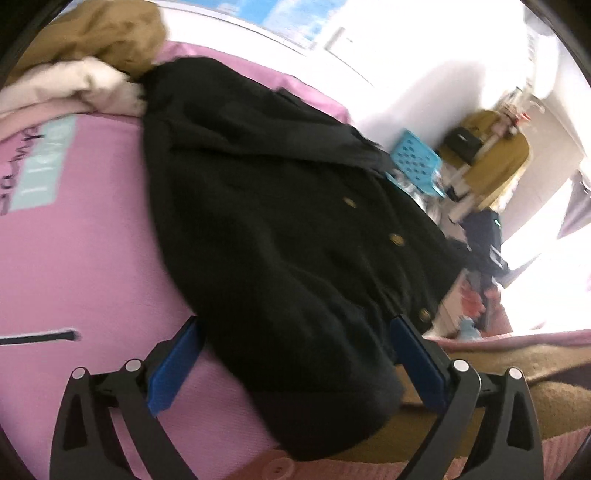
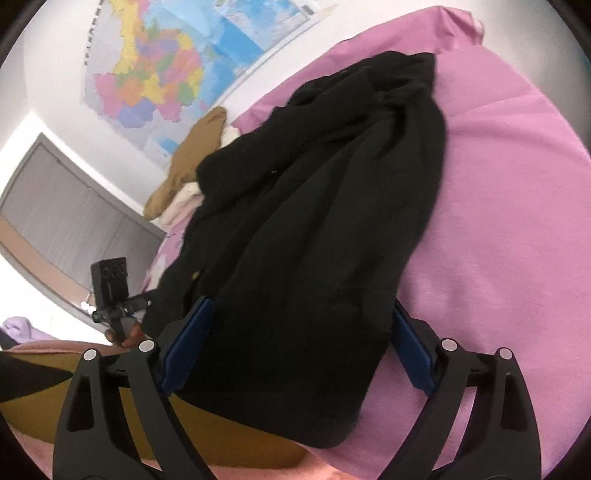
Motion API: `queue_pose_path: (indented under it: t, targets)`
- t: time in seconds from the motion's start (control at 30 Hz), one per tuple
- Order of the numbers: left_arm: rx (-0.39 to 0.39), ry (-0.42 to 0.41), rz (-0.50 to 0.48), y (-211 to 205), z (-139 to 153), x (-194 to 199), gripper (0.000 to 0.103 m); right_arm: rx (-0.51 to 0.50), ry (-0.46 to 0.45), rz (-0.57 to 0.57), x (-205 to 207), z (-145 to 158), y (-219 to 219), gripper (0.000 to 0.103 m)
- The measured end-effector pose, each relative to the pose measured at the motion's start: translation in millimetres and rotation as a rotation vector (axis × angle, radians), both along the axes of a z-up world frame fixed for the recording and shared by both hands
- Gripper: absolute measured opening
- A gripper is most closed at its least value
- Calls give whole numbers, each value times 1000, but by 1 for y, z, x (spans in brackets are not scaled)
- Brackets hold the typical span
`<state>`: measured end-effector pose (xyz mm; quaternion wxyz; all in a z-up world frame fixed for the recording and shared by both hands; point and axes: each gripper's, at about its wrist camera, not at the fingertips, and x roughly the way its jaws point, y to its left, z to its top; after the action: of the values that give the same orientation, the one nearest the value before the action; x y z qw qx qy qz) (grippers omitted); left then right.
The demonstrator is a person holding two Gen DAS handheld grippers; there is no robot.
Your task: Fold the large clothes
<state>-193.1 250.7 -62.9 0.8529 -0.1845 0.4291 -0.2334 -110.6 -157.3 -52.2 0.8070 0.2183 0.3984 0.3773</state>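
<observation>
Fingers of the left gripper stand spread wide, their blue pads either side of the hem of a black coat without pressing on it. On the right gripper the fingers are likewise spread, straddling the near end of the same coat, and no pad pinches the cloth. That coat lies lengthwise on a bed under a pink sheet, its gold buttons showing in the left wrist view and its near hem hanging over a mustard-brown garment at the bed's edge. Past the coat's far end, a tan garment and a cream one sit heaped on the bed. In the right wrist view a coloured map hangs on the wall behind, and the other gripper's black camera mount shows at the left. Off the bed, the left wrist view catches a turquoise perforated stool, blurred.
</observation>
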Motion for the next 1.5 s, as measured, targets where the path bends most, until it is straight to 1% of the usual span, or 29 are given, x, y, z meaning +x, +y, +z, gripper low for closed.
queue_pose_path:
  t: [0.07, 0.1, 0.13, 0.17, 0.2, 0.23, 0.27, 0.33, 0.4, 0.47, 0.53, 0.63, 0.67, 0.7, 0.77, 0.8, 0.83, 0.9, 0.97, 1.0, 1.03, 1.07, 1.1, 1.13, 1.17, 1.2, 1.27, 1.37, 1.5]
  targets:
    - [-38, -6, -26, -6, -1, 1, 97, 37, -8, 32, 1, -1, 8, 88]
    - [-81, -5, -42, -8, -3, 2, 97, 38, -20, 33, 0, -1, 10, 85]
    - [-107, -6, -43, -11, -4, 4, 97, 41, -15, 22, 2, -2, 13, 75]
    - [-106, -10, -35, -12, -4, 5, 96, 69, 8, 15, 5, -4, 13, 68]
    - [-93, -12, -19, -15, -5, 7, 79, 108, 36, 15, 8, -8, 14, 53]
    - [-58, 3, 15, -18, -6, 10, 47, 115, 40, 6, 6, -8, 10, 35]
    - [-33, 21, 32, -18, -7, 14, 41, 110, 33, -9, 4, -7, 7, 25]
    - [-22, 6, 54, -18, -2, 12, 27, 122, -10, -29, -6, 5, 3, 16]
    - [-27, -41, 67, -14, 12, 3, 25, 144, -68, -43, -23, 24, -6, 15]
    - [-63, -84, 84, -1, 25, -5, 23, 158, -118, -54, -39, 38, -14, 14]
    - [-66, -106, 95, 10, 35, -16, 23, 162, -157, -47, -56, 50, -18, 13]
    - [-65, -107, 79, 14, 37, -24, 24, 126, -173, -1, -71, 53, -12, 13]
    - [-61, -87, 68, 12, 34, -24, 26, 100, -159, -4, -70, 49, -10, 13]
    - [-50, -59, 59, 11, 28, -21, 31, 98, -114, -14, -65, 40, -10, 15]
    - [-53, -15, 47, 20, 15, -21, 38, 111, -47, 1, -56, 22, -11, 26]
    - [-55, 2, 41, 20, 9, -19, 47, 90, -10, -14, -51, 12, -12, 38]
    - [-57, 22, 46, 21, 3, -18, 53, 82, 25, -21, -46, 2, -12, 51]
    - [-71, 50, 55, 26, -5, -15, 58, 84, 52, -19, -45, -8, -12, 57]
    - [-103, 58, 54, 29, -11, -15, 63, 75, 61, -17, -47, -14, -12, 71]
    - [-122, 52, 46, 29, -11, -16, 70, 70, 61, -17, -46, -15, -9, 76]
    - [-130, 48, 40, 28, -10, -16, 72, 84, 63, -6, -47, -16, -8, 74]
    - [-120, 47, 39, 26, -10, -17, 72, 92, 63, 1, -47, -18, -6, 68]
    - [-99, 45, 38, 23, -9, -16, 69, 95, 65, 14, -46, -18, -2, 49]
    - [-84, 46, 40, 19, -7, -15, 47, 114, 67, 28, -46, -18, 0, 27]
    - [-67, 61, 48, 17, -6, -12, 36, 134, 67, 30, -47, -17, -2, 19]
    - [-76, 72, 53, 16, -6, -11, 30, 155, 55, 33, -49, -12, -2, 15]
    - [-77, 46, 72, 15, 2, -11, 25, 179, 22, 22, -51, -1, -5, 14]
    - [-102, -17, 83, 19, 24, -15, 24, 241, -36, -6, -52, 23, -15, 13]
    - [-122, -58, 100, 29, 51, -9, 23, 312, -80, -37, -37, 52, -22, 13]
